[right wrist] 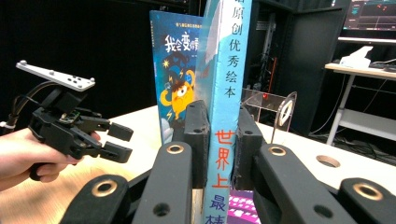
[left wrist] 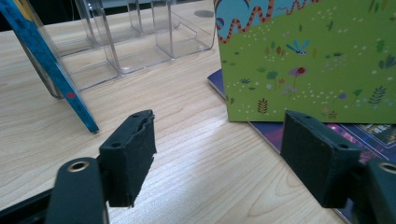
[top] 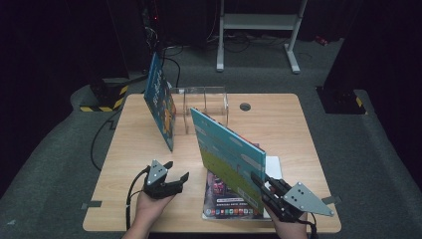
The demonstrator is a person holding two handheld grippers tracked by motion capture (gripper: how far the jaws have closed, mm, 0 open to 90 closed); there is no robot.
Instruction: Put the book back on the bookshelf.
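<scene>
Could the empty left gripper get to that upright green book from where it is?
Probably yes: the left gripper is open, and bare table lies between it and the green book.

We see the clear acrylic rack [top: 204, 107] at the table's [top: 288, 134] far side, the blue monster-cover book [top: 160, 102] leaning at its left, the turquoise-and-green picture book [top: 229, 157] upright before it, on a flat purple book [top: 224, 199].
</scene>
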